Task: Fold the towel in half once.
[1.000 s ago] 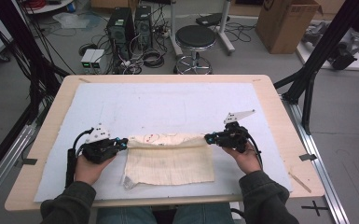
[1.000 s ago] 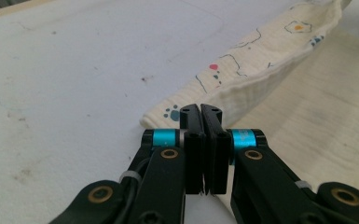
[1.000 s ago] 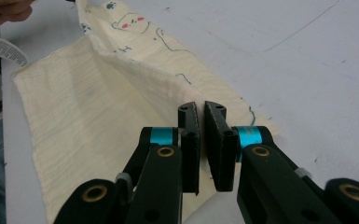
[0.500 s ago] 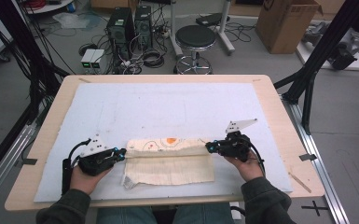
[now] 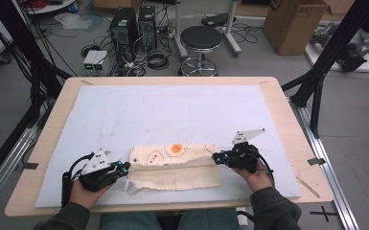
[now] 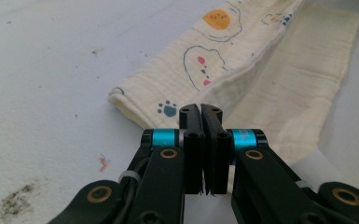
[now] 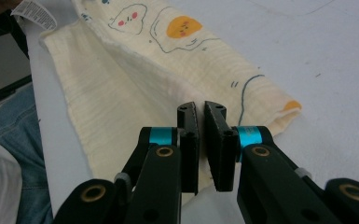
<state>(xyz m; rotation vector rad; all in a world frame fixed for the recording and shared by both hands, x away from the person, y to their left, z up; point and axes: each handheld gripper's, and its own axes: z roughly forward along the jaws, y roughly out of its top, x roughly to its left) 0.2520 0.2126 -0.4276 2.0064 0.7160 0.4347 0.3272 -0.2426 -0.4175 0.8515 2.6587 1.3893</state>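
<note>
A cream muslin cloth with cartoon prints lies near the table's front edge, its printed layer folded over a plain layer. My left gripper is at the cloth's left end. Its jaws are shut on the edge of the printed fold, which runs in behind the tips of the left gripper. My right gripper is at the cloth's right end. In the right gripper view, the right gripper pinches the fold's edge of the cloth. Both grippers rest low on the mat.
A white mat covers the wooden table. A care label sticks out at the cloth's far corner. Beyond the table stand a stool, computer towers and a cardboard box.
Both grippers have drawn the cloth's held edge toward the person and lower. The printed layer now lies folded over the plain one. The left hand has slid further left.
</note>
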